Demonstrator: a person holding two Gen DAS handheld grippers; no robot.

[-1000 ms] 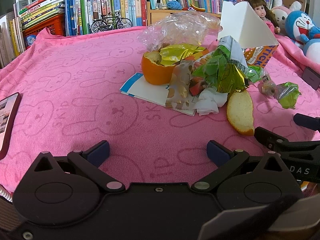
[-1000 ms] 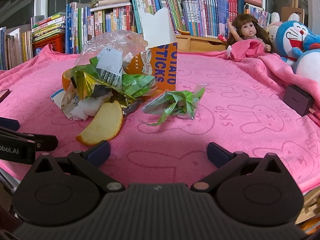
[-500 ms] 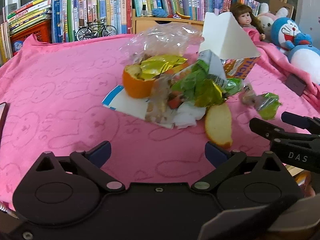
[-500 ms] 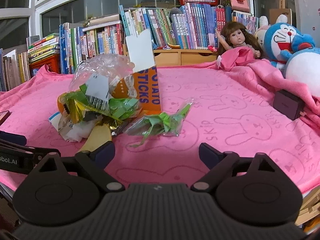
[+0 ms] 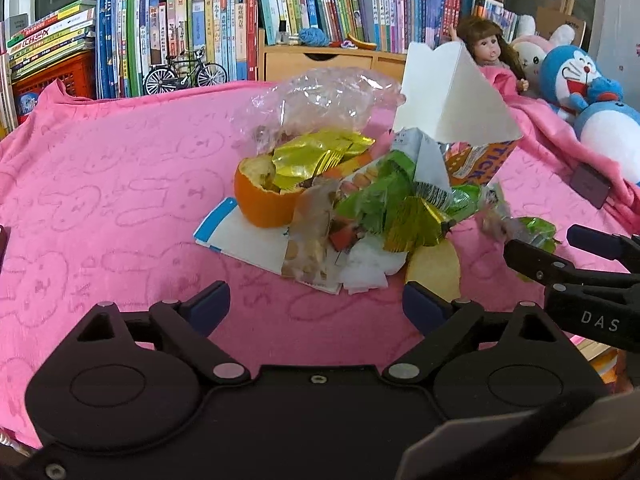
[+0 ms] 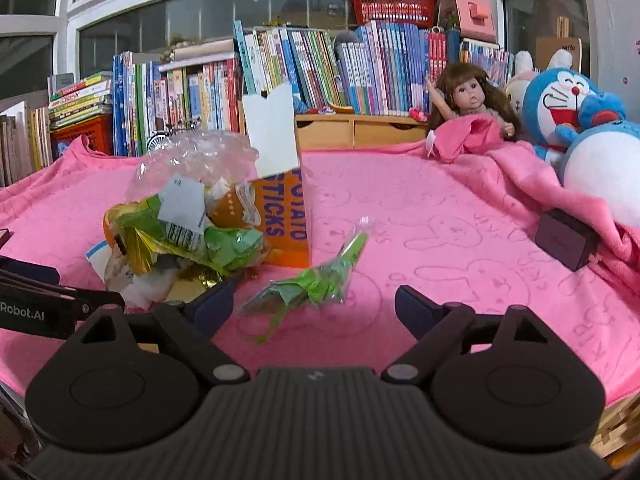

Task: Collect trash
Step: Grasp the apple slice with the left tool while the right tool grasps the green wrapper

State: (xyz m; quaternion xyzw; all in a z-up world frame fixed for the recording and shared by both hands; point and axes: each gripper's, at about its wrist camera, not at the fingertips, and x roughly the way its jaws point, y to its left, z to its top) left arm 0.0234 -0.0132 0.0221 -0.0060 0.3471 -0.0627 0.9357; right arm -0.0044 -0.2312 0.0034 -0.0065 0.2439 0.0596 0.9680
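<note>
Both grippers have tilted up slightly, so the trash pile sits lower in view. Left gripper (image 5: 316, 304) is closing on nothing; right gripper (image 6: 314, 306) is wide and empty. The green wrapper (image 6: 316, 280) lies just ahead of the right jaws, long axis slanting up-right.

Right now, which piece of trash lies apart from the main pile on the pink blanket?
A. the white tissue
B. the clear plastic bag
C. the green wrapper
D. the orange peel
C: the green wrapper lies by itself on the pink blanket, beside the pile, while the others sit in the heap.
</note>
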